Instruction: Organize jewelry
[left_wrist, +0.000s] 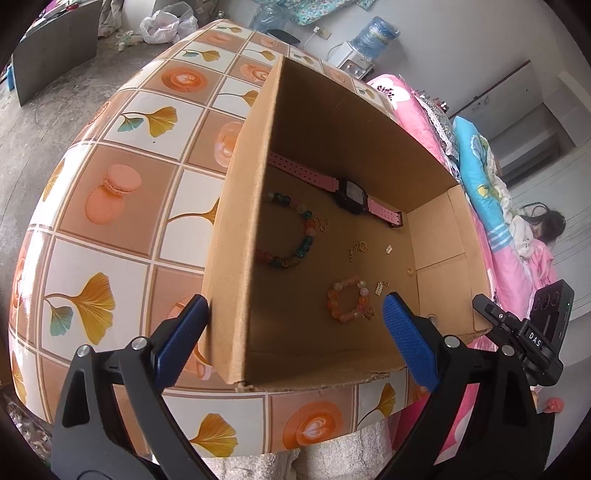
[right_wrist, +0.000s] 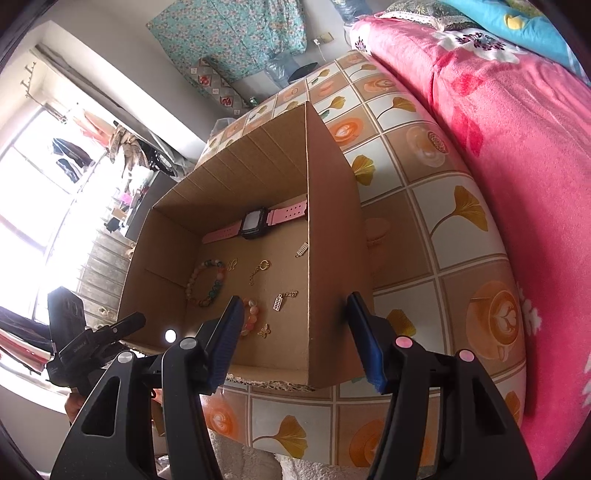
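An open cardboard box (left_wrist: 236, 236) (right_wrist: 332, 229) stands on a tiled-pattern table. Inside lie a pink-strapped watch (left_wrist: 347, 192) (right_wrist: 255, 221), a multicoloured bead bracelet (left_wrist: 295, 236) (right_wrist: 208, 282), an orange bead bracelet (left_wrist: 347, 301) (right_wrist: 251, 317) and several small gold charms (left_wrist: 356, 251) (right_wrist: 258, 271). My left gripper (left_wrist: 295, 325) is open and empty, straddling the box's left wall at the near corner. My right gripper (right_wrist: 295, 328) is open and empty, straddling the box's right wall. Each gripper's other hand unit shows at the frame edge (left_wrist: 524, 332) (right_wrist: 92, 343).
The table (left_wrist: 122, 177) (right_wrist: 424, 206) carries a leaf and coffee-cup pattern. A pink flowered blanket (right_wrist: 517, 166) lies right beside the table, with a blue quilt (left_wrist: 480, 166) behind. A water dispenser (left_wrist: 365, 48) stands at the back. Concrete floor (left_wrist: 55, 92) lies to the left.
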